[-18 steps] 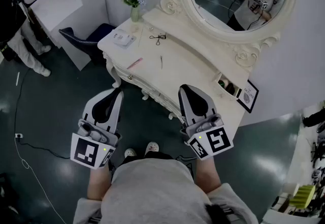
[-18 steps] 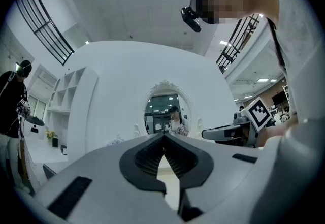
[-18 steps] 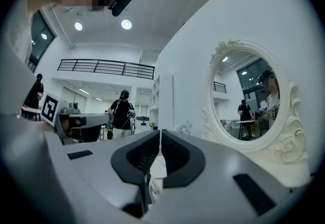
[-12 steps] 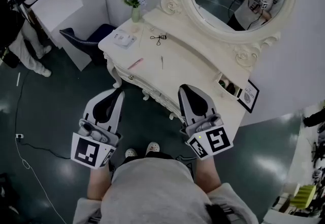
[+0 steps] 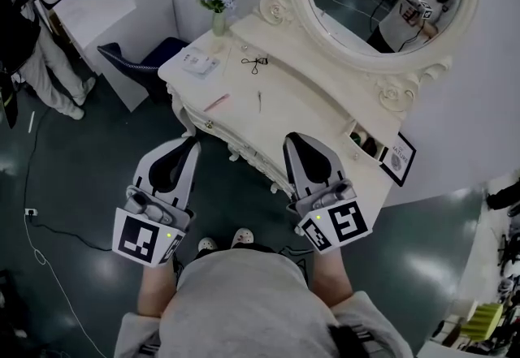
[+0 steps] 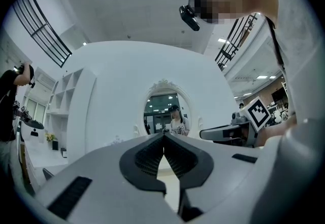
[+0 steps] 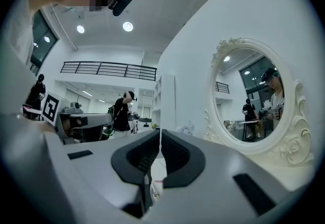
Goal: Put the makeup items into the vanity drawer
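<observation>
The vanity bench [image 5: 309,117] front is hidden under its own edge and behind the right gripper [image 5: 293,140], so I cannot make out the drawer. A small recess [image 5: 362,140] at the bench's 4 o'clock end holds dark things too small to name. The left gripper [image 5: 188,142] and the right one hang before the bench, fingers clenched on nothing. At 11 o'clock lie a pink pencil [image 5: 215,101], a thin dark stick [image 5: 259,99], a black eyelash curler [image 5: 254,62] and a flat white case [image 5: 199,64], well apart.
</observation>
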Demonstrator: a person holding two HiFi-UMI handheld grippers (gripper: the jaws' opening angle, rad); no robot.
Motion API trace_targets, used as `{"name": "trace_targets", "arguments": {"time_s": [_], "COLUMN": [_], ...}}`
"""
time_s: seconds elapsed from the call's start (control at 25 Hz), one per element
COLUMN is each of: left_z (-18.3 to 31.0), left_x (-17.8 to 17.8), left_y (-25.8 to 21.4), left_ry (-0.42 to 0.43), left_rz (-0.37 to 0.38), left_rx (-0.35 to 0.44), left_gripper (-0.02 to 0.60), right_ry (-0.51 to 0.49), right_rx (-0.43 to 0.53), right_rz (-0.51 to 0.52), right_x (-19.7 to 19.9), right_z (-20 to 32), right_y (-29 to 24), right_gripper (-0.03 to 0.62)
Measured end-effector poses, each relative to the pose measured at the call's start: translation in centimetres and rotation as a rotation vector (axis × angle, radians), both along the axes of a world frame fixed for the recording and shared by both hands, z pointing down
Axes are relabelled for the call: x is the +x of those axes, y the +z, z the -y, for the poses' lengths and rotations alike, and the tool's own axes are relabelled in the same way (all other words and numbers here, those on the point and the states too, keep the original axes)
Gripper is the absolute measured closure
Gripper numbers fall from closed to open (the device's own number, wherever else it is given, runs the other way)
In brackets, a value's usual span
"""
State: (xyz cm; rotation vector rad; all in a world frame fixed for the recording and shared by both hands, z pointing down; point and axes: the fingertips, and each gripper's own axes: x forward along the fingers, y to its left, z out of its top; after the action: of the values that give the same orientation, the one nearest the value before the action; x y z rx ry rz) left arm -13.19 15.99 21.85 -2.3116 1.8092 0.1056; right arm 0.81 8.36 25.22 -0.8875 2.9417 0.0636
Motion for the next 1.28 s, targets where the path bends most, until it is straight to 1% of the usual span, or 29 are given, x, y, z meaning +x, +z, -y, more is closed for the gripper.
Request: {"name": "trace_targets", "arguments": {"time_s": [0.2,0.36,0.48,0.6,0.76,0.88,0.96,1.28], "left_z": [0.5,0.5,1.3,2.4,4.6,7.0,8.7,15.3], "left_x": [0.5,0.8,0.7,0.2,-0.9,-2.2,-3.2,-7.0], "left_y": [0.7,2.3,2.0,2.9,4.0,3.2,2.6,3.2], "left_ry": [-0.015,-0.026,-0.033,-0.025,0.001,0.016,0.031,0.110], "left_rz": [0.006,0.020,0.011,0.017,0.018,-0.001,-0.016,-0.019], "left_rx": [-0.008,-0.051,-0.024,-0.047,-0.092,-0.064,-0.050,-0.096], "left_gripper": [0.566,0.566,0.566,0.566,0.566,0.566,0.566,0.566], "right_ry": [-0.030,-0.058,-0.063,-0.060,-0.036,-0.020,-0.003,0.088], "right_rx": [-0.018,-0.028,-0.034,-0.038,-0.042,-0.043,-0.048,-0.077], "right_rz": [0.027,0.036,0.043,0.045,0.045,0.067,0.060,0.030], "right_x": [0.1,0.0,-0.2,-0.6,-1.5,-2.6,-3.5,-6.8], "right_z": [0.9,1.1,1.7,2.7,4.5,6.2,7.5,12.7], "right_y": [0.5,1.5,1.9,2.1,2.2,1.9,1.9,2.6], "right_gripper": [0.568,0.568,0.568,0.568,0.569,0.568,0.568,0.568]}}
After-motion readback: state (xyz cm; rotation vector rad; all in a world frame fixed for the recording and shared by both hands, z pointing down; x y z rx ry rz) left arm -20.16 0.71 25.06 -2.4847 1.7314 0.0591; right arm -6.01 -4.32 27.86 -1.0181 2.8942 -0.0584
